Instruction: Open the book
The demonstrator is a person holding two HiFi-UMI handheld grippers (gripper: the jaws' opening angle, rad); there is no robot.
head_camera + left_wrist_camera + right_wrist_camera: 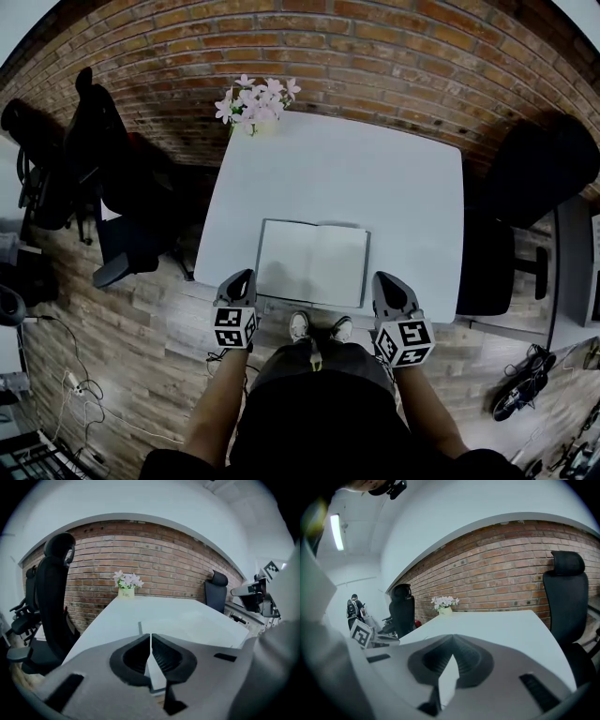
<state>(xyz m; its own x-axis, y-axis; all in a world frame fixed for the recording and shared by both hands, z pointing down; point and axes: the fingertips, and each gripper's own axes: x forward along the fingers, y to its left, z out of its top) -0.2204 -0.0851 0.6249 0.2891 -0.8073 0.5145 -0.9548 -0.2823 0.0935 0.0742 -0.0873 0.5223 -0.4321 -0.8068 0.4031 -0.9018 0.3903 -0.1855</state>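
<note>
The book point(313, 262) lies open and flat near the front edge of the white table point(375, 169), showing two blank white pages with a dark cover rim. My left gripper point(240, 277) sits just off the book's front left corner, its jaws shut with nothing between them. In the left gripper view the closed fingertips point(150, 637) point across the book's left edge point(139, 627). My right gripper point(387, 279) sits by the front right corner, also shut and empty. The right gripper view shows its jaws point(452, 641) meeting at the tip.
A small pot of pale pink flowers point(255, 103) stands at the table's far left corner against the brick wall. Black office chairs stand left point(103, 178) and right point(534, 178) of the table. Cables lie on the wooden floor at lower left.
</note>
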